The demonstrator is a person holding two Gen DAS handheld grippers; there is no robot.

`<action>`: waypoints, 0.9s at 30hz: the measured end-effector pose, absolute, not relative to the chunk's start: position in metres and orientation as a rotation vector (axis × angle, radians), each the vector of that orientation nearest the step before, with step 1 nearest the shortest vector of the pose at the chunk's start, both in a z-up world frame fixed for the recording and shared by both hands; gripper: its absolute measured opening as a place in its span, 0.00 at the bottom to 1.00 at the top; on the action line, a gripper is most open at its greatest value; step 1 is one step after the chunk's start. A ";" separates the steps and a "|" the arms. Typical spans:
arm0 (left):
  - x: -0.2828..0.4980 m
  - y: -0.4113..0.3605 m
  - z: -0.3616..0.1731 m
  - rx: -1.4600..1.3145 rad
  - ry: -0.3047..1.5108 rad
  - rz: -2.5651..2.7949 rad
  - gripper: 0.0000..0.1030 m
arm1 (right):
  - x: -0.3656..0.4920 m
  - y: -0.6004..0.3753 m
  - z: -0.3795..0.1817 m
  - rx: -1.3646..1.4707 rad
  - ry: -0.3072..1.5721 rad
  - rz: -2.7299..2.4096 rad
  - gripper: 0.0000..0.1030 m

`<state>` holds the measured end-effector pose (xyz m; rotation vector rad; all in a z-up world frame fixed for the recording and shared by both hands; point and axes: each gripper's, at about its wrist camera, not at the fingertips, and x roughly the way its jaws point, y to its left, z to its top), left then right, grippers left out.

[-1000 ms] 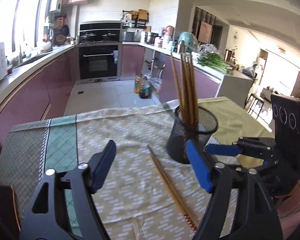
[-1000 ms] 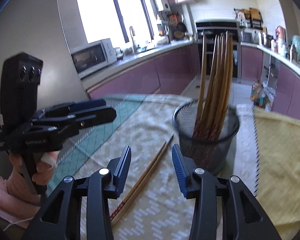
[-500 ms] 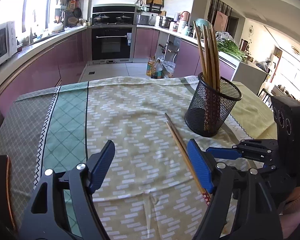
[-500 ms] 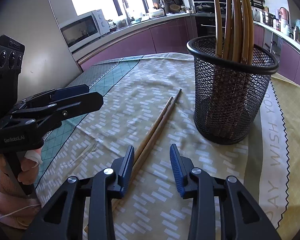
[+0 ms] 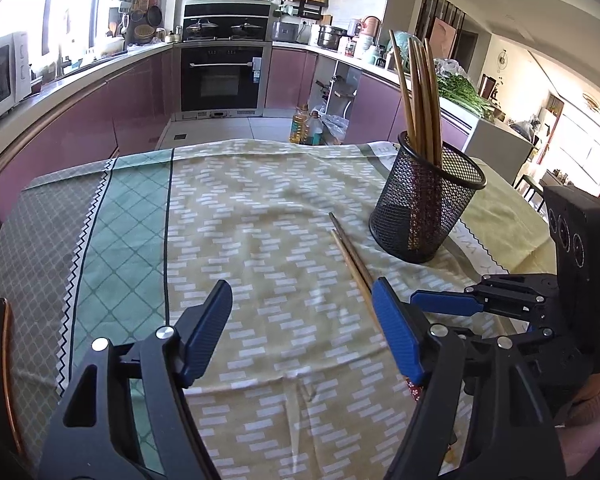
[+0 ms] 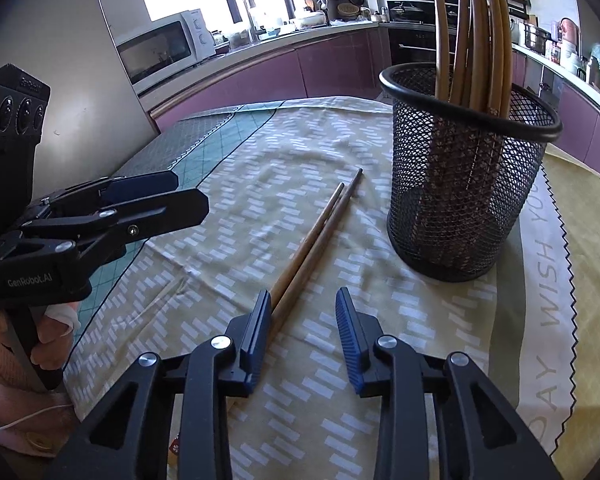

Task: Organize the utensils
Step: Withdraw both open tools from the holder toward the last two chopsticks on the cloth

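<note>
1. Kitchen cabinets and an oven [image 5: 222, 76] stand behind a worktop [image 5: 240, 220] covered by a patterned cloth; two loose chopsticks [image 6: 312, 236] lie side by side just beside the mesh holder [image 6: 460, 184], which already holds several.
2. Right gripper [image 6: 304, 320] hangs low over the pair's near end, jaws apart, empty; one chopstick runs under its left finger.
3. Left gripper [image 5: 300, 320] is also apart and empty.
4. Risks: closing off-centre could catch one stick and roll the other; pinching the cloth; knocking the light holder over when inserting.
</note>
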<state>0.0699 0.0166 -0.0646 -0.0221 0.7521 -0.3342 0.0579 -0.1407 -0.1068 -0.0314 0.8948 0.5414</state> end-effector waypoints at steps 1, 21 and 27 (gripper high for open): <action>0.071 0.016 -0.065 -0.021 0.755 -0.336 0.69 | 0.058 -0.141 -0.106 -0.032 0.895 0.539 0.31; 0.077 0.004 -0.074 0.004 0.791 -0.352 0.66 | 0.057 -0.143 -0.106 -0.035 0.902 0.538 0.27; 0.079 -0.006 -0.080 0.033 0.814 -0.374 0.63 | 0.058 -0.150 -0.104 -0.028 0.907 0.522 0.25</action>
